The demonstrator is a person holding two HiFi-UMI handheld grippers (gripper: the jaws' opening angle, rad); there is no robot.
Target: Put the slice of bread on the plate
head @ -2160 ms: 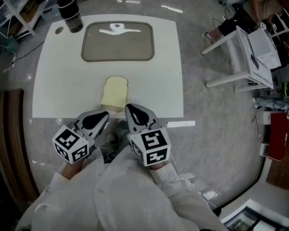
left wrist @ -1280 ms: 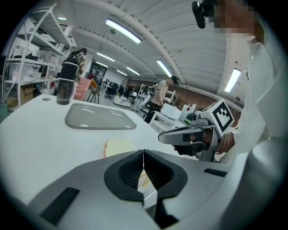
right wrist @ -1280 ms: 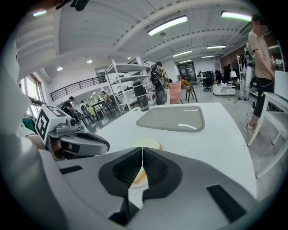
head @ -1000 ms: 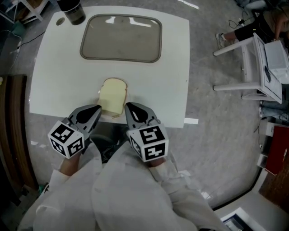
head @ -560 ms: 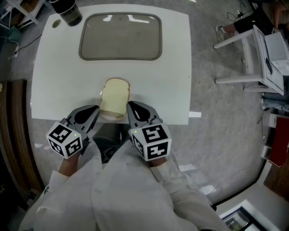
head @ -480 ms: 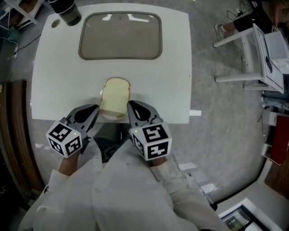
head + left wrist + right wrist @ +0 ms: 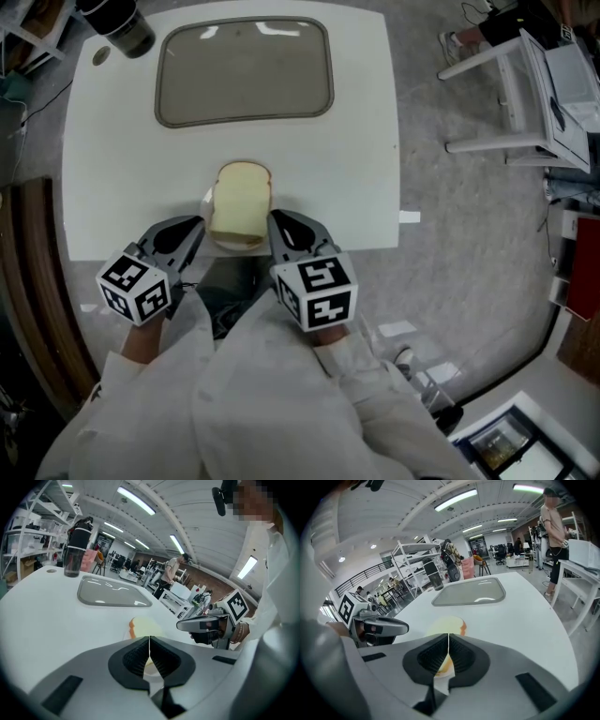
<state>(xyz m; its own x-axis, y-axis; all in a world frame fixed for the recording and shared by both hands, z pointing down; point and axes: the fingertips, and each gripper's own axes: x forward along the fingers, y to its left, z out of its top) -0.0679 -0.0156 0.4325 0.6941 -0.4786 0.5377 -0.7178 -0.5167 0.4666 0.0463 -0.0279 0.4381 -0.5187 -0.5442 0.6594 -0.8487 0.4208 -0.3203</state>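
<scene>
A slice of bread [image 7: 239,202] lies near the front edge of the white table [image 7: 347,187], with a thin white rim showing under its left and near sides. A grey rectangular plate [image 7: 244,70] sits farther back. My left gripper [image 7: 197,227] is shut and empty just left of the bread's near end. My right gripper [image 7: 276,221] is shut and empty just to its right. In the left gripper view the bread [image 7: 145,626] lies beyond the closed jaws of the left gripper [image 7: 149,644]. In the right gripper view the bread [image 7: 449,624] shows past the right gripper [image 7: 448,641].
A dark bottle [image 7: 117,28] stands at the table's far left corner beside a small round hole [image 7: 100,56]. A white stand [image 7: 525,94] is on the floor to the right. A dark wooden edge [image 7: 37,281] runs along the left. People stand in the background.
Both grippers have edged slightly forward past the table's near edge and now flank the bread's near end. They stay shut. The bread has not moved on the table.
</scene>
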